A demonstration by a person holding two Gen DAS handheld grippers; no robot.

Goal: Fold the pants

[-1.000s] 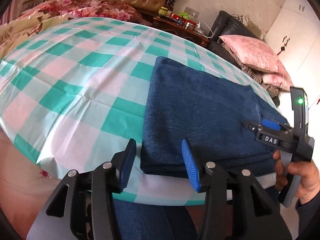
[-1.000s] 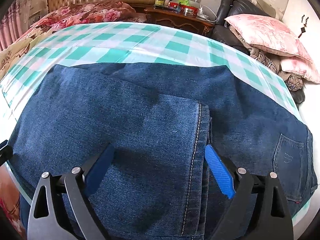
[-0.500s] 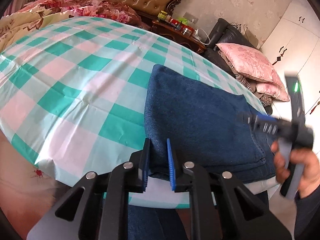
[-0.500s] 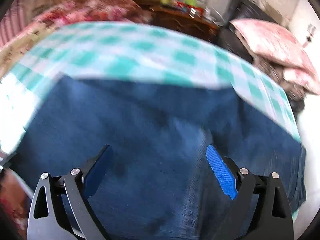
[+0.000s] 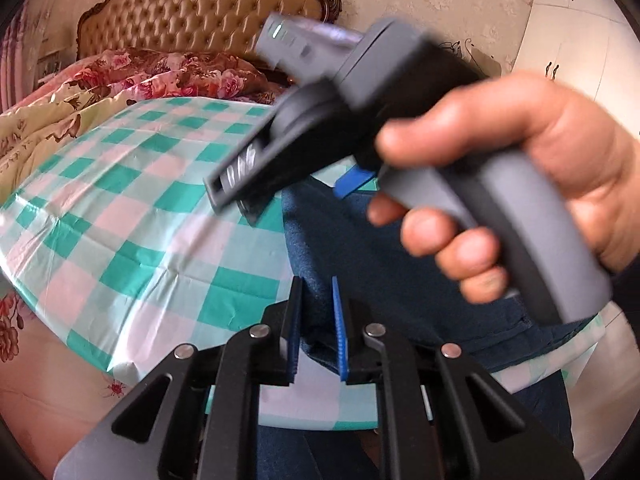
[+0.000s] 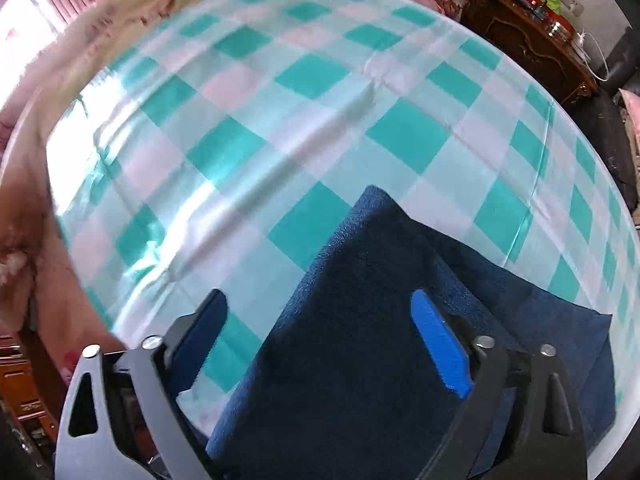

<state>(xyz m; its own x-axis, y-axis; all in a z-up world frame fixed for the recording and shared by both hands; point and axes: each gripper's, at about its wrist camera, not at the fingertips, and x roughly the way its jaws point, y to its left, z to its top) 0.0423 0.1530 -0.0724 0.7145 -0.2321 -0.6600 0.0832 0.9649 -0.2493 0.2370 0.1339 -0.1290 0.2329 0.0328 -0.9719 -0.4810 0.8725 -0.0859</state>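
The left gripper (image 5: 316, 330) is clenched on the near edge of the folded dark-blue denim pants (image 6: 360, 320) on the checked worktop (image 6: 320, 120); the right gripper (image 6: 320, 340), released, hovers over them.

Checked tablecloth (image 5: 132, 208), tufted headboard (image 5: 192, 12), floral bedding (image 5: 160, 76), wooden nightstand (image 6: 532, 44)

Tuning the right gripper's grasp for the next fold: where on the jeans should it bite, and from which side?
Probably the raised folded corner of the jeans, approached from the near table edge. The right gripper is open with that corner between its fingers. The cloth there is lifted off the checked tablecloth, so a finger can get under it. The left gripper already pinches the near edge.
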